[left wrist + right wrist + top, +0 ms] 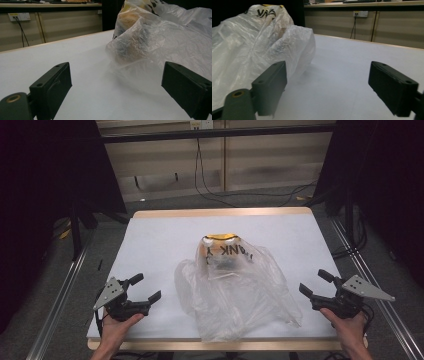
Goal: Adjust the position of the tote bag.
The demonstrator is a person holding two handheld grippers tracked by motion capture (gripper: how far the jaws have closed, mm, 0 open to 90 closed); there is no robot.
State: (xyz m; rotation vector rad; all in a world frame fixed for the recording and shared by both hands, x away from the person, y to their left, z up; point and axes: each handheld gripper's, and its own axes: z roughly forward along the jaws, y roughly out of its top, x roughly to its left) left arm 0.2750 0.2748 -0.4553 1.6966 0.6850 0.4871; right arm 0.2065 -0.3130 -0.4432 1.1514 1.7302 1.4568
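One white counter (160,240) takes up most of the high view, its wooden edge showing along the far side and the near side. On it, about the middle and slightly toward the near edge, lies a clear plastic bag (235,290), crumpled and spread wide at its near end, rising at its far end to a mound with black lettering and a yellow patch on top; something dark shows through the film there, too blurred to name. The bag touches neither pair of tongs. The left tongs (145,287) sit near the counter's near left corner, held from below by the left hand (119,326), jaws wide apart and pointing toward the bag, with nothing between them. In the left gripper view the bag (160,42) lies ahead and to the right, near the right jaw but apart from it. The right tongs (316,282) sit at the near right edge, held by the right hand (347,327), jaws likewise wide apart and empty. In the right gripper view the bag (249,50) lies behind the left jaw.
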